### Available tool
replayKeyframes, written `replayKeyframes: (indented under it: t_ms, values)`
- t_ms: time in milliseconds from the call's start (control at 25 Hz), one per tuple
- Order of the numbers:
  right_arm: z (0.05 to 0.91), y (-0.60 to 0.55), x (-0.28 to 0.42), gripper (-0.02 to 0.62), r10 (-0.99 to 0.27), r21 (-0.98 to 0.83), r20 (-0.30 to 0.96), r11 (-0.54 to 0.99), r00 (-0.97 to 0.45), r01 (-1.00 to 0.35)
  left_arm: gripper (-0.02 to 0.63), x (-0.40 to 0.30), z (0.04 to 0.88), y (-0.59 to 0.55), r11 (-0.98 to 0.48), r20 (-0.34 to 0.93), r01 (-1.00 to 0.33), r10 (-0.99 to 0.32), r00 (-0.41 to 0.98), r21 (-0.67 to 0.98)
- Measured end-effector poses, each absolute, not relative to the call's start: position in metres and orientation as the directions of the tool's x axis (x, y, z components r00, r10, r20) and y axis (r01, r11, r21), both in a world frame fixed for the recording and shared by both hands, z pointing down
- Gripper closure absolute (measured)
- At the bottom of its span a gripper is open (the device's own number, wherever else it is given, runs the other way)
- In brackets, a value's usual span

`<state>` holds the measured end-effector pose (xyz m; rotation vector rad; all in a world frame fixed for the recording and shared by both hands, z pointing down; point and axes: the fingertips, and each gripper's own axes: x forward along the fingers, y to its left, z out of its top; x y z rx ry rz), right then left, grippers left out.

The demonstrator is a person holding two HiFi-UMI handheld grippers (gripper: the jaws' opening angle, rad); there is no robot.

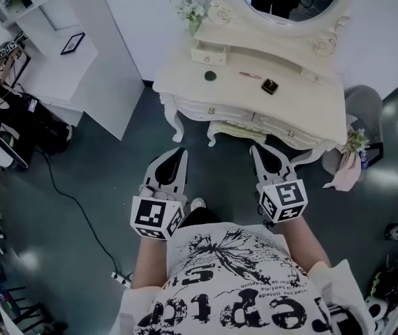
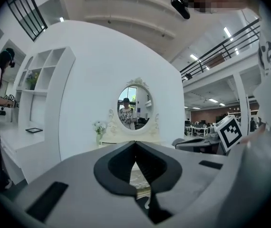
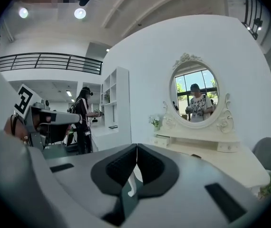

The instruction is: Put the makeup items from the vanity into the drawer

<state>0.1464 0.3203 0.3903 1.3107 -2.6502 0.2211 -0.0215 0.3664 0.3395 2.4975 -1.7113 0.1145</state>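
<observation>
On the vanity (image 1: 311,110) top, well ahead of both grippers: round dark compact (image 1: 210,75), thin pink stick (image 1: 250,75) and small dark square case (image 1: 269,85), all apart from one another. Front drawers (image 1: 213,110) closed. Left gripper (image 1: 179,151) held over the grey floor (image 1: 80,180) short of the vanity, jaws pressed together on nothing. Right gripper (image 1: 257,149) alongside, jaws likewise together and empty.

Colour reference, vanity area
Vanity (image 1: 311,110) cream; round compact (image 1: 211,75) dark green; square case (image 1: 269,85) brown-black; slim stick (image 1: 250,75) pink; floor (image 1: 115,166) dark grey; shirt (image 1: 234,278) white (black print).
</observation>
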Motion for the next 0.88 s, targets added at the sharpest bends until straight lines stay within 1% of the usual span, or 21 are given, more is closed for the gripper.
replayKeyframes:
  t_ms: [320,480,600,880]
  values:
    - [0.386,0.233,0.075,0.577,-0.79,-0.041,0.25,0.569,-0.56,-0.821,0.586,-0.095,0.341,0.281,-0.39,0.163,-0.92,-0.905,0.392,0.045]
    - [0.394,0.203,0.047,0.577,-0.789,-0.025,0.288,0.56,-0.542,-0.828,0.586,-0.119,0.346,0.25,-0.399,0.176,-0.915,-0.899,0.402,0.05]
    - [0.401,0.181,0.034,0.577,-0.784,-0.008,0.305,0.566,-0.541,-0.825,0.588,-0.128,0.355,0.229,-0.393,0.192,-0.917,-0.897,0.397,0.061]
    - [0.415,0.104,0.025,0.577,-0.778,-0.04,0.316,0.56,-0.542,-0.827,0.586,-0.14,0.376,0.163,-0.372,0.235,-0.926,-0.896,0.378,0.069]
